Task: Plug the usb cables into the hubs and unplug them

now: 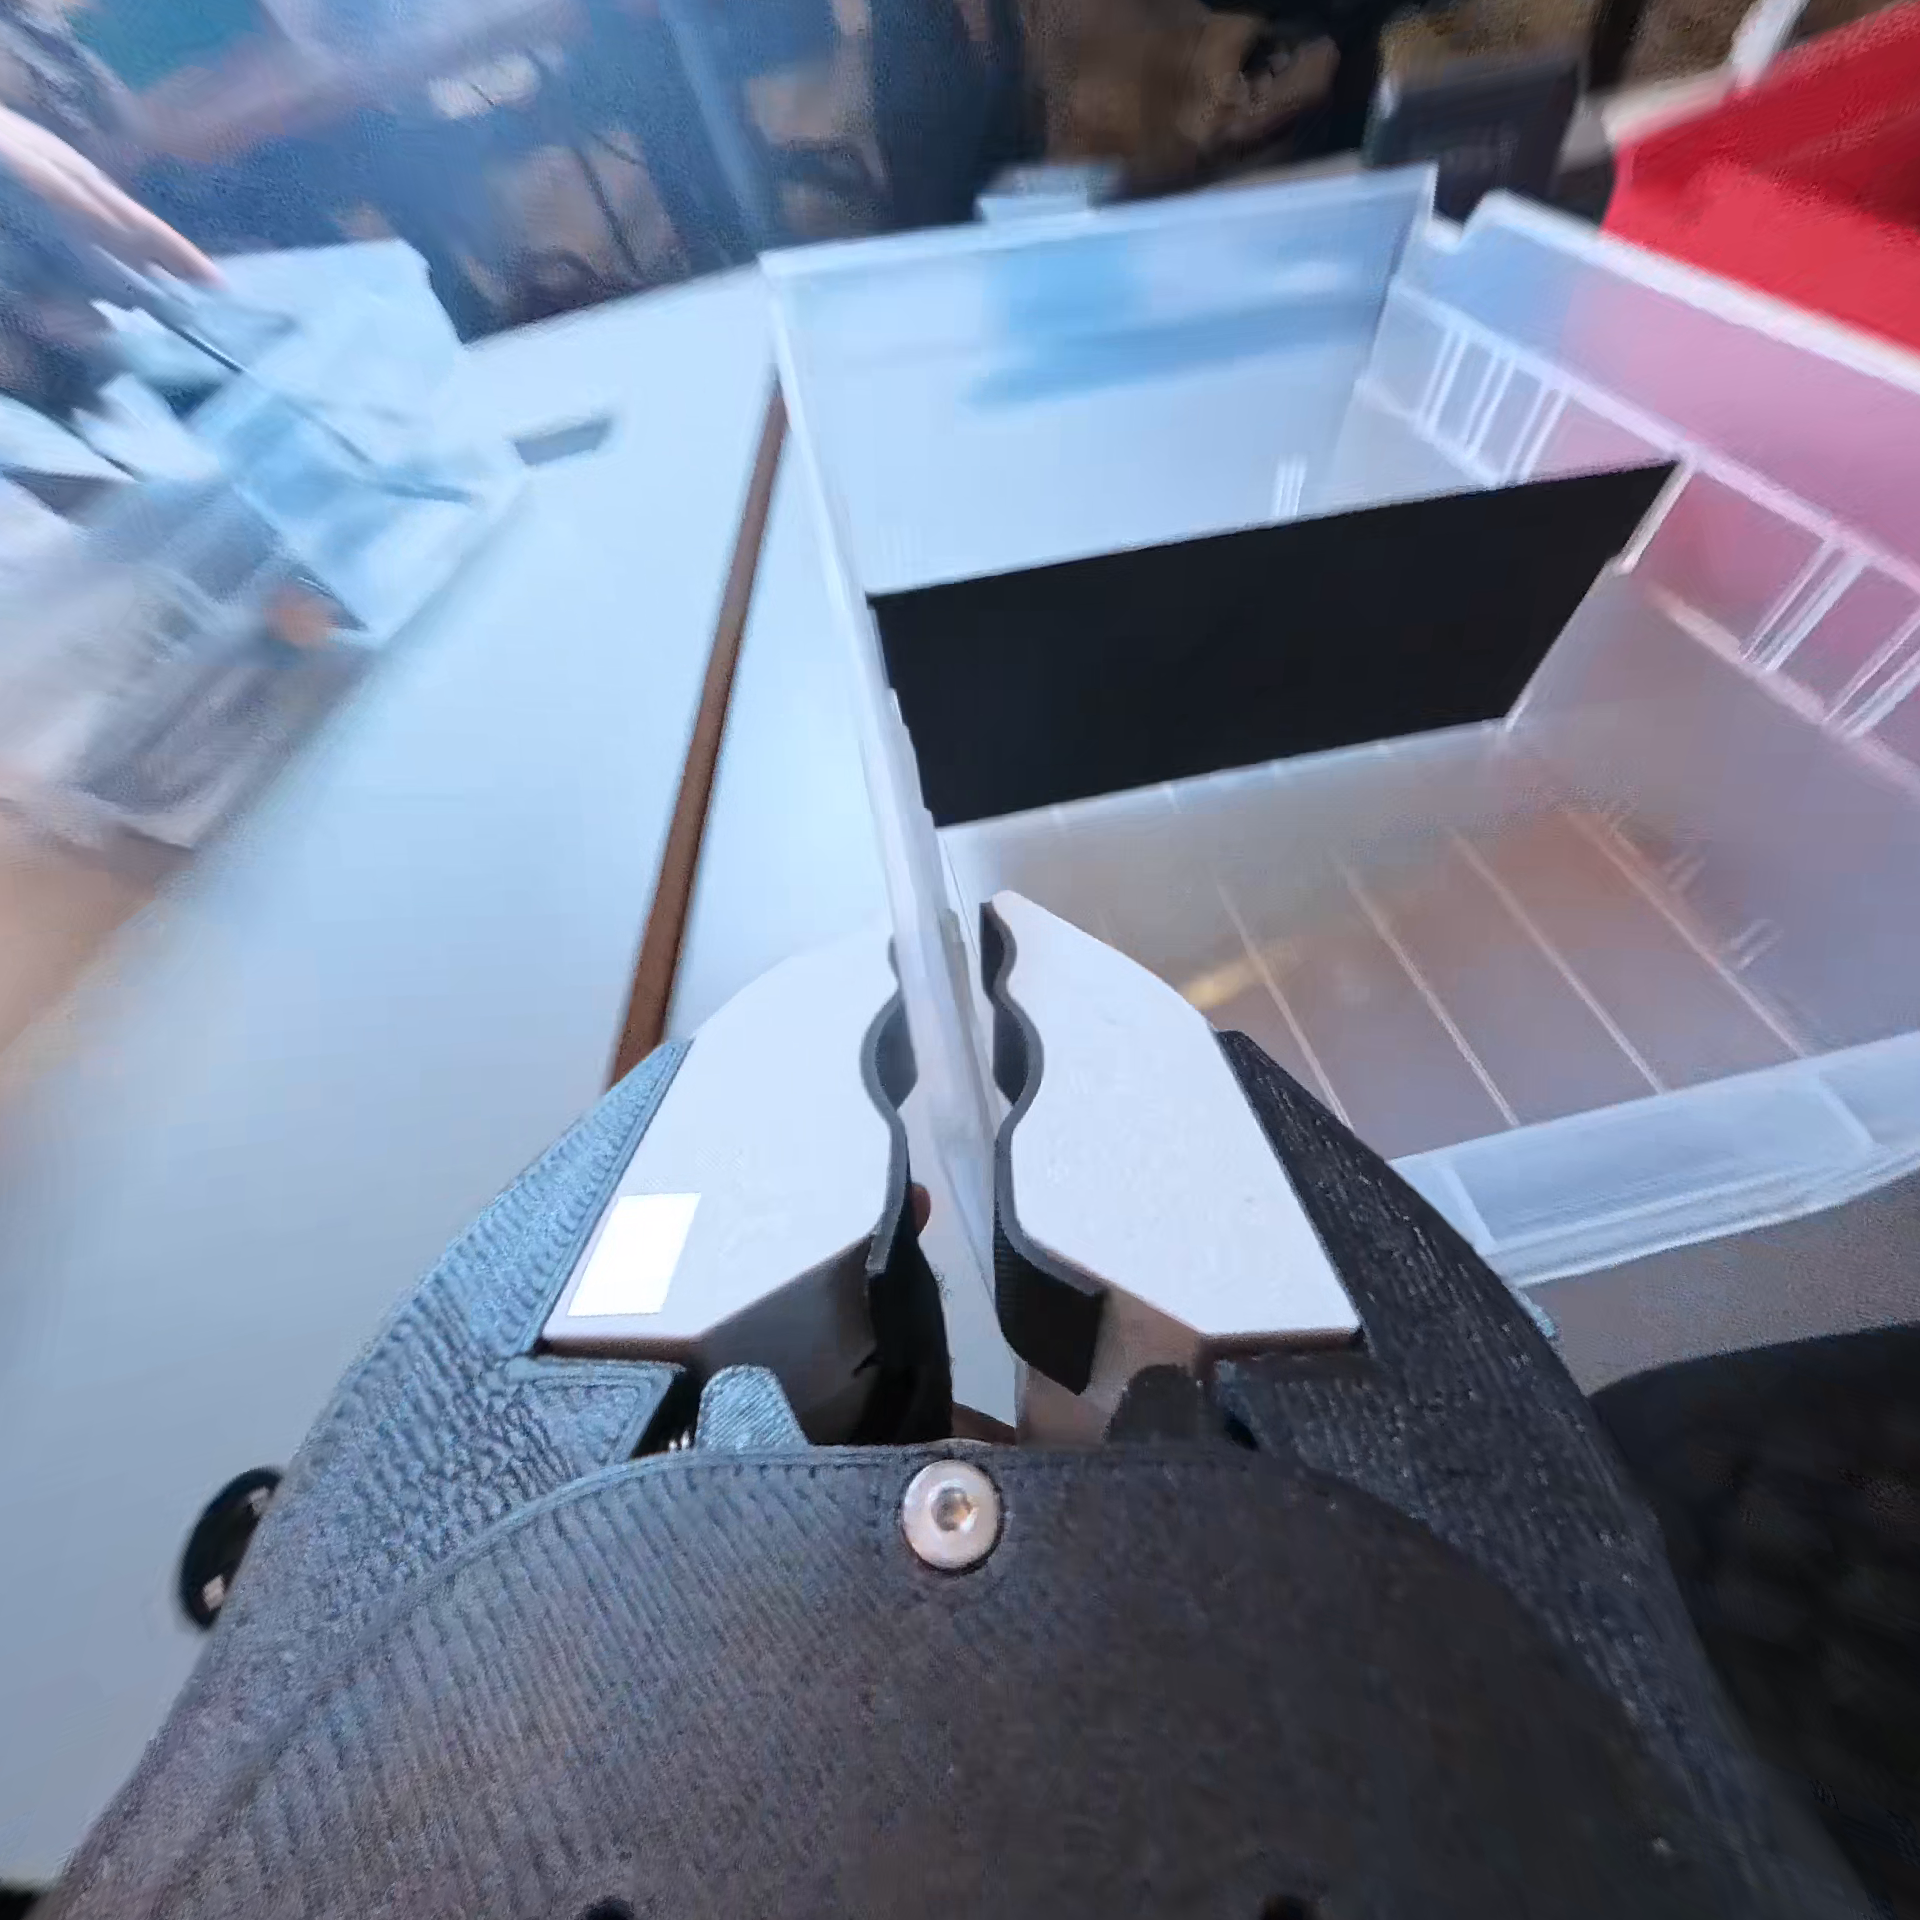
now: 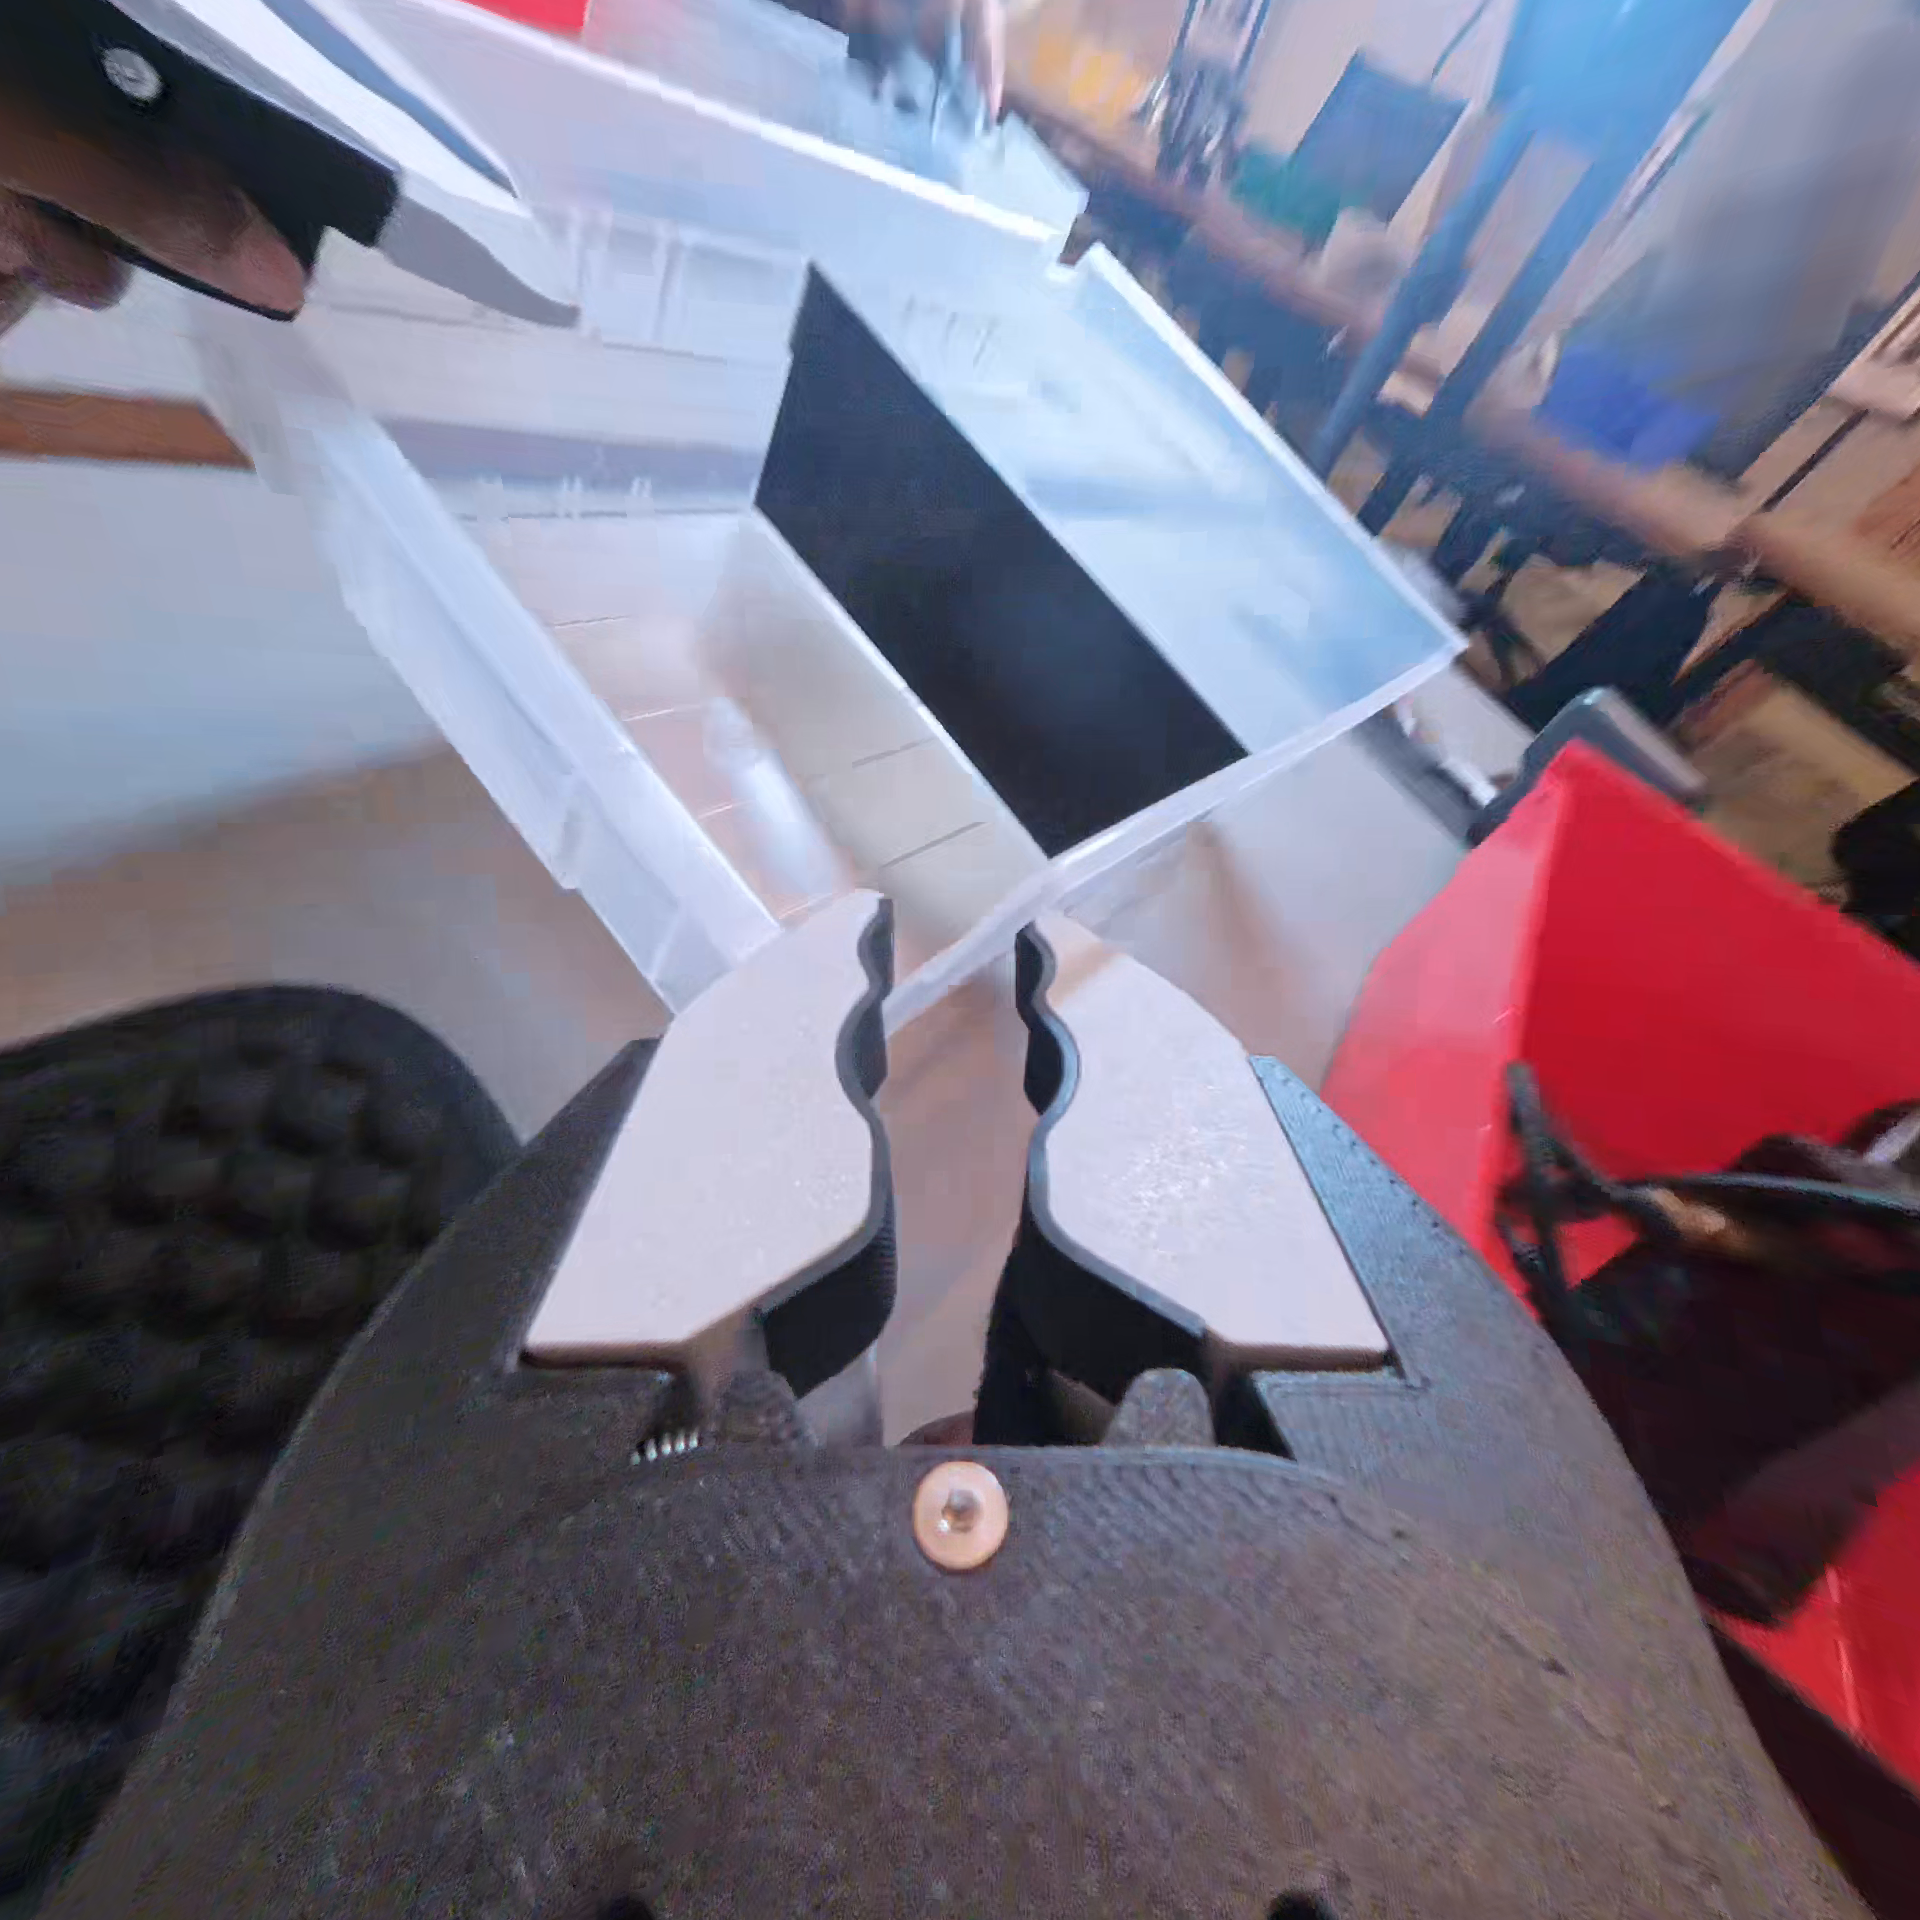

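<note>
A clear plastic bin (image 1: 1558,883) with a black divider (image 1: 1247,644) across it is held between both grippers. My left gripper (image 1: 940,935) is shut on the bin's left wall. My right gripper (image 2: 951,925) has the rim of the bin (image 2: 1195,540) between its fingers and looks shut on it. The bin hangs tilted above the table in the right wrist view, with the divider (image 2: 966,582) inside. The left gripper (image 2: 468,260) shows there at the top left, held by a hand (image 2: 104,239). No hub shows. The bin's near part looks empty.
A red bin (image 2: 1662,987) at the right holds dark cables (image 2: 1662,1226); it also shows in the left wrist view (image 1: 1787,156). A black textured object (image 2: 208,1299) lies at the lower left. The white table (image 1: 312,935) has a brown seam (image 1: 707,727) and clear clutter (image 1: 260,468) far left.
</note>
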`<control>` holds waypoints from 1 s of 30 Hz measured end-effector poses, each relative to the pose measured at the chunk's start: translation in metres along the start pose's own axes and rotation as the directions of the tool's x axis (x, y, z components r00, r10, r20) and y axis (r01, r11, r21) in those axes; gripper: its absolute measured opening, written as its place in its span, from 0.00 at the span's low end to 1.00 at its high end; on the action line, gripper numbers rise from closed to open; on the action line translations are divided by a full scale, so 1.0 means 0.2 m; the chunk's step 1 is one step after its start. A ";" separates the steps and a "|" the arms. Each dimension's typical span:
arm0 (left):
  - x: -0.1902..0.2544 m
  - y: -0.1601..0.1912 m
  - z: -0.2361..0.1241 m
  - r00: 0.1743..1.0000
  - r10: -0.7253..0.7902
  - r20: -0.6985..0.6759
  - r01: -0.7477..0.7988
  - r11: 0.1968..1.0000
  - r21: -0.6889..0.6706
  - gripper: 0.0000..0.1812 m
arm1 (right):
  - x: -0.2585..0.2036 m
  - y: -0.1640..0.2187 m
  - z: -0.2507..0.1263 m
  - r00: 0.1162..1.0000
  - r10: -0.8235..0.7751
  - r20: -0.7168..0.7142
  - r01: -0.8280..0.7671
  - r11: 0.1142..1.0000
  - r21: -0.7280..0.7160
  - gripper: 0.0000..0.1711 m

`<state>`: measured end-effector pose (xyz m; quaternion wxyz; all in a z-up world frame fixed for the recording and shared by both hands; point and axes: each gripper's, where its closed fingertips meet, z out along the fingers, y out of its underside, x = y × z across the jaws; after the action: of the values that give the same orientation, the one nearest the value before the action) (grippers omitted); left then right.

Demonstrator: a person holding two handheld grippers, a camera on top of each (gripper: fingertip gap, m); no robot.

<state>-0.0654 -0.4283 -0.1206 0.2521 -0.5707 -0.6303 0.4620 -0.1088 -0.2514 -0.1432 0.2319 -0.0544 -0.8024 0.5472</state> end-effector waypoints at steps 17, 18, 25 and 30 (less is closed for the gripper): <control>1.44 -1.08 -0.39 0.935 0.083 -0.346 0.184 0.718 0.671 0.06 | 1.04 -0.01 -1.44 0.744 -0.064 -0.665 0.265 0.942 0.206 0.09; 1.60 -1.08 -0.34 0.915 0.091 -0.394 0.204 0.739 0.643 0.07 | 1.11 0.08 -1.53 0.722 -0.057 -0.689 0.238 0.956 0.170 0.08; 2.51 -0.95 -0.05 0.798 0.155 -0.583 0.185 0.857 0.481 0.09 | 1.44 0.81 -1.94 0.648 -0.007 -0.761 -0.044 0.998 -0.046 0.08; 2.83 -0.80 0.06 0.773 0.194 -0.604 0.127 0.885 0.447 0.11 | 1.53 1.25 -2.02 0.625 -0.032 -0.780 -0.236 0.945 -0.228 0.09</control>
<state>-0.2789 0.1194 -0.1055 0.5694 -0.6265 -0.3686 0.3841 -0.2471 0.2966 -0.1548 0.5102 -0.3652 -0.6953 0.3506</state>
